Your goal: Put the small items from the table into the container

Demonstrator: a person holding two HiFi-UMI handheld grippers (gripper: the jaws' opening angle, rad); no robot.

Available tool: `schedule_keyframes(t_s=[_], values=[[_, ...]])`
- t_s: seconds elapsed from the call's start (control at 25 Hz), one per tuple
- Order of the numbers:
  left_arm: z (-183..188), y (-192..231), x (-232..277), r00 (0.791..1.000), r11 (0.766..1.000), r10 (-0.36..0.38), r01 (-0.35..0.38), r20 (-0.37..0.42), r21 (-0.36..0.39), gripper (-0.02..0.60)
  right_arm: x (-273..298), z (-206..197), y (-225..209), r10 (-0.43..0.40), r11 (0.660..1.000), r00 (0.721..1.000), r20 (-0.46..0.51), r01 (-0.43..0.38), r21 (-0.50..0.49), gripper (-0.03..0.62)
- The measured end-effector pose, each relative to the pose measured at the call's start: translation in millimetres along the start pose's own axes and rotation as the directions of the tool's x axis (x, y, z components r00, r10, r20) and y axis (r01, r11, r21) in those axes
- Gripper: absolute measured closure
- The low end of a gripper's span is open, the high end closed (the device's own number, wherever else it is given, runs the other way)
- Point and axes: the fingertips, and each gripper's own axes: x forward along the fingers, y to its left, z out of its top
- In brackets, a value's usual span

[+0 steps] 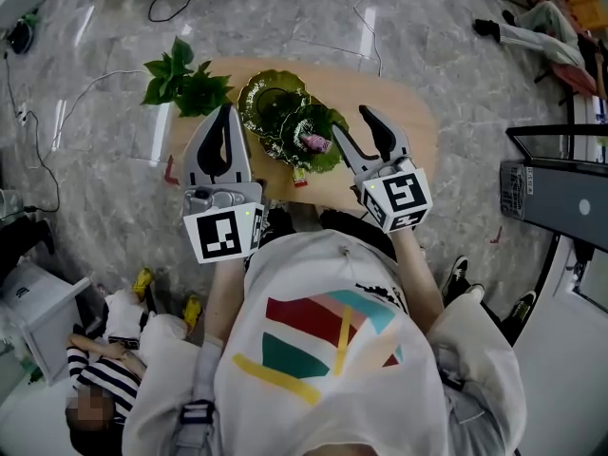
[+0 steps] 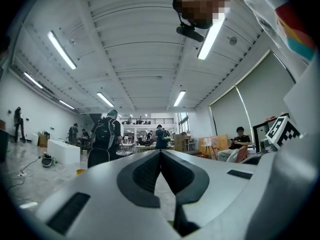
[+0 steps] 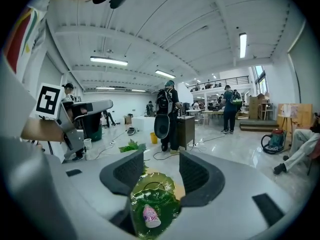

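The left hand-held gripper [image 1: 225,110] sits pinched shut and empty. The right hand-held gripper [image 1: 352,122] gapes wide over a glossy, scalloped green dish [image 1: 328,162] holding a small pink tube [image 1: 313,142].

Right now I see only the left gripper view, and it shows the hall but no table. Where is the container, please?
Observer: Two green leaf-shaped dishes sit on the wooden table, the far dish and the near dish, their edges meeting.
Operator: Is anything inside them?
Observer: A small pink item lies in the near dish.
Operator: And the right claw?
Observer: The right claw is open and empty, just beside the near dish in the head view.
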Motion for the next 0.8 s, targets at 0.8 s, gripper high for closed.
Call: schedule_keyframes(t_s=[0.8], values=[[-89,25,-25,0.979,0.992,-0.115,0.105,-0.167,-0.067,0.573,-63,-136,-15,-0.344,0.849,0.908,-0.238,0.409,0.334,0.359]])
